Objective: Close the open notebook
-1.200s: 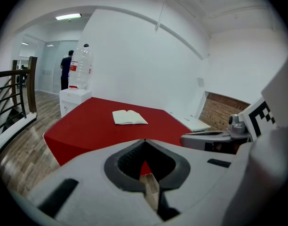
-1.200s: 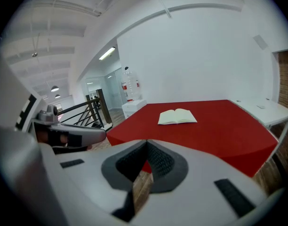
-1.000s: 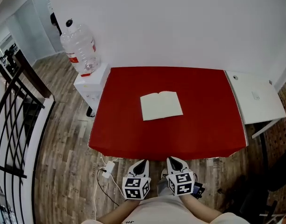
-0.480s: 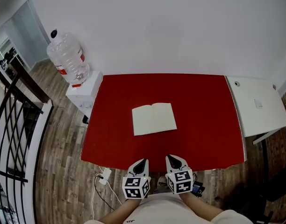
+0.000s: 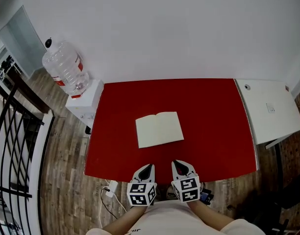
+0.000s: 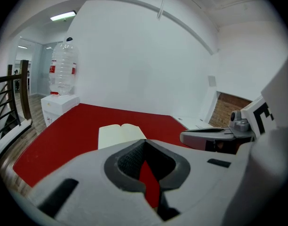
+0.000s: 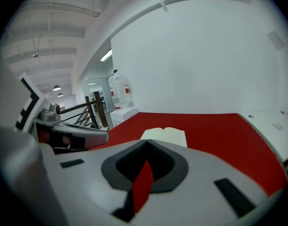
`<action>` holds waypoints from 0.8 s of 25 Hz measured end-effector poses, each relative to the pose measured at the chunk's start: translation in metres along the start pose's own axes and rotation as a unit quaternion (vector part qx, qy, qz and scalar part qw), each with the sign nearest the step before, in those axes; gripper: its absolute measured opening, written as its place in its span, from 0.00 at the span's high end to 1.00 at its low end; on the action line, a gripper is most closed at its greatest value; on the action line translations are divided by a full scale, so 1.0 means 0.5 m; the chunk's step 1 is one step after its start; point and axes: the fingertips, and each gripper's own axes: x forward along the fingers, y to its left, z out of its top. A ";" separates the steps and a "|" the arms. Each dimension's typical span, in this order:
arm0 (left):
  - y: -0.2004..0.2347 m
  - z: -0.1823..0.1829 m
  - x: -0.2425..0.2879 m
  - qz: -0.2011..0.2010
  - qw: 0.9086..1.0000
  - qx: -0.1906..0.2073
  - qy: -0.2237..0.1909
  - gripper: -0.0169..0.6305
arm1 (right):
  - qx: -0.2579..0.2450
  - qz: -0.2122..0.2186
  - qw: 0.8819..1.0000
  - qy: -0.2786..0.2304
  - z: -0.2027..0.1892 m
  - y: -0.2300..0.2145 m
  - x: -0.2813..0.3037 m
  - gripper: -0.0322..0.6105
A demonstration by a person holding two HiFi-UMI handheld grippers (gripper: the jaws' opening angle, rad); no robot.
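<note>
The open notebook (image 5: 159, 129) is seen flat at the middle of the table (image 5: 213, 126), spine pointing away, ahead of the left gripper (image 5: 146, 169) and right gripper (image 5: 179, 166), whose fingers are pressed together on nothing, the left slightly nearer.

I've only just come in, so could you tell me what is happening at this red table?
A person holds a two-jaw gripper in each hand at the near edge of the red table. The left gripper and the right gripper sit side by side, both with jaws together and nothing between them. The notebook lies open and flat in the middle of the table, ahead of both grippers and untouched, so closing it has not yet begun.
</note>
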 end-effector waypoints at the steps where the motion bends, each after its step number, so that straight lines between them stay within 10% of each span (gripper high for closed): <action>1: 0.004 0.007 0.003 -0.001 1.000 0.003 0.000 0.96 | 0.002 -0.002 1.000 -0.002 0.007 -0.002 0.004 0.94; 20: 0.066 0.042 0.067 -0.003 1.000 -0.002 0.011 0.96 | 0.012 -0.021 1.000 0.016 0.028 -0.026 0.081 0.94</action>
